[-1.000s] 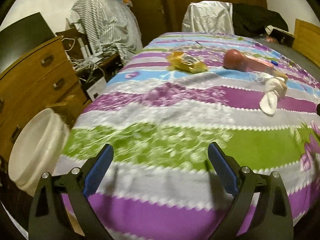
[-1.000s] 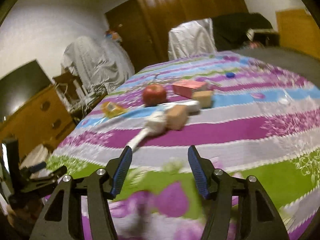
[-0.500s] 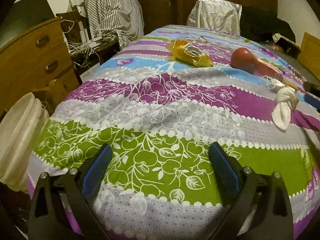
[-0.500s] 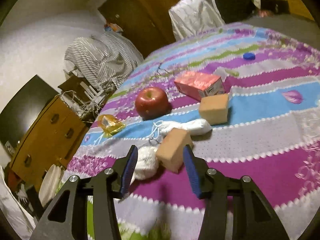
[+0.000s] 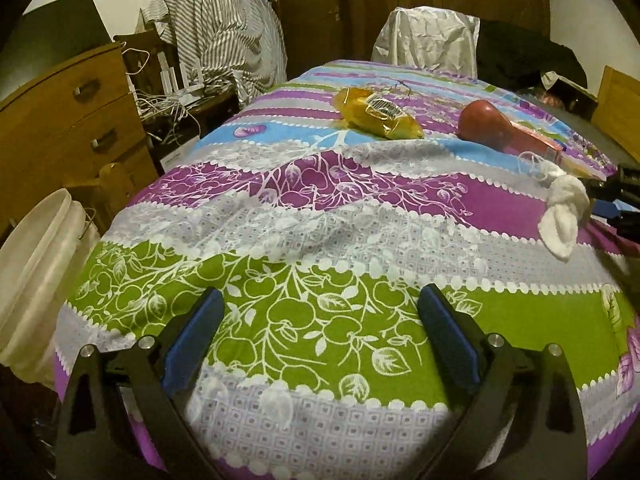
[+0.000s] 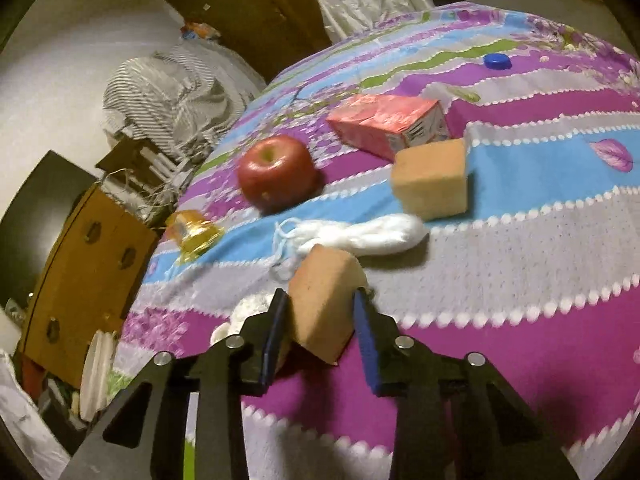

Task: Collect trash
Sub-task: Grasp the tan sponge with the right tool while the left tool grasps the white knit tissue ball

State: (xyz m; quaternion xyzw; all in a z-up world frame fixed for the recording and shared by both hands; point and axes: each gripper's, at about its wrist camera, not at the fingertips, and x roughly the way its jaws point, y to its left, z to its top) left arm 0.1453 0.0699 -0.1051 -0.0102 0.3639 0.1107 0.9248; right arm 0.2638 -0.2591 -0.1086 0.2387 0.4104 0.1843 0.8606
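Observation:
On the striped bedspread (image 6: 520, 272) lie a red apple (image 6: 276, 172), a pink carton (image 6: 388, 124), two tan sponge blocks, a white knotted cloth (image 6: 368, 236) and a yellow wrapper (image 6: 192, 232). My right gripper (image 6: 320, 320) has its jaws around the nearer sponge block (image 6: 324, 300), which sits between the blue pads; the pads look close to its sides. The second sponge (image 6: 432, 180) lies beyond. My left gripper (image 5: 320, 320) is open and empty over the green stripe. The left wrist view shows the wrapper (image 5: 380, 116), apple (image 5: 484, 124) and white cloth (image 5: 564, 216).
A white bucket (image 5: 36, 264) stands on the floor at the bed's left edge. A wooden dresser (image 5: 68, 128) and tangled cables stand to the left. A blue bottle cap (image 6: 496, 60) lies far back. Striped clothing hangs over a chair (image 5: 216, 28).
My right gripper has moved forward over the bed and its jaws have narrowed around the nearer sponge block. My left gripper has edged forward a little and stays open.

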